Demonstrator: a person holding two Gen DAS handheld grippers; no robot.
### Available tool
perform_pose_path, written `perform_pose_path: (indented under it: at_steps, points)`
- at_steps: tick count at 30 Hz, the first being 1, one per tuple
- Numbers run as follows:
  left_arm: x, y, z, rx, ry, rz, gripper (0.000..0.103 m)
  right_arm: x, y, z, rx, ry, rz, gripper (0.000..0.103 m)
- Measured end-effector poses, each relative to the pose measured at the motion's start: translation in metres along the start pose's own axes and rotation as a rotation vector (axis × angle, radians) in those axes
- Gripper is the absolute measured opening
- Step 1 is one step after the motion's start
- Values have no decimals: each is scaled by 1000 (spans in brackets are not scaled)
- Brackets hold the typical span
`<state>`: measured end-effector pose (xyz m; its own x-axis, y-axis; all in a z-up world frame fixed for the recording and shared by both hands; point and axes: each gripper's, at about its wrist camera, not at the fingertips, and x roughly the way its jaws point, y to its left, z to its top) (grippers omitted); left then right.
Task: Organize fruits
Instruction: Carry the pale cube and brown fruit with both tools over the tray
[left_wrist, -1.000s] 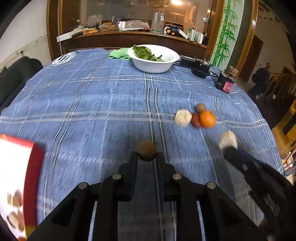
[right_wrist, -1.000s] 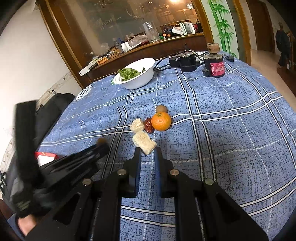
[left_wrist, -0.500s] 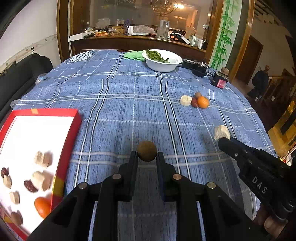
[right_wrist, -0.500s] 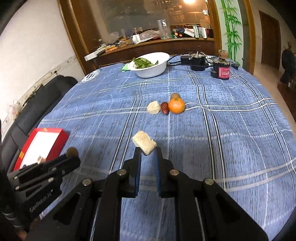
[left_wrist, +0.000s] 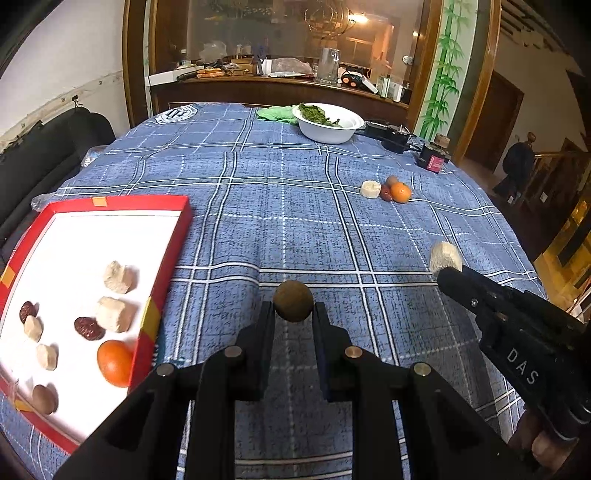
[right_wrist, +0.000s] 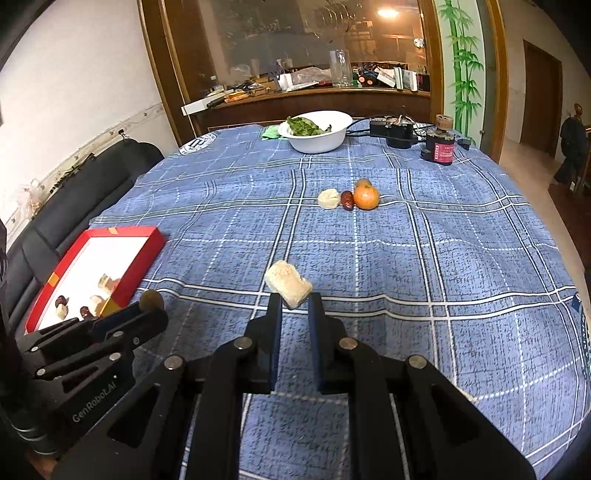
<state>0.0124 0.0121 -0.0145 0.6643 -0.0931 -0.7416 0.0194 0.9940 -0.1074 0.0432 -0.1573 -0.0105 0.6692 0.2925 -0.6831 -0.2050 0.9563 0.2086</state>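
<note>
- Left gripper clamped on small brown round fruit: hard, light, likely to roll; pinched across its middle.
- Right gripper clamped on pale crumbly chunk: likely fragile; gentle squeeze.
- Red tray at nine o'clock.

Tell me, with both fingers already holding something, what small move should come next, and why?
Probably carry the left gripper leftward over the red tray. It is shut on a small brown round fruit, and the tray beside it already holds sorted pieces. The right gripper, shut on a pale chunk, could follow.
</note>
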Motion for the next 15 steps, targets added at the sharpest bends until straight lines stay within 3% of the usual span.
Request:
perform_pose_path:
  at_steps: [15]
  points:
    - [-8,9,-13,-10,-1,6,19,-11,9,-13,3,-8,21,15]
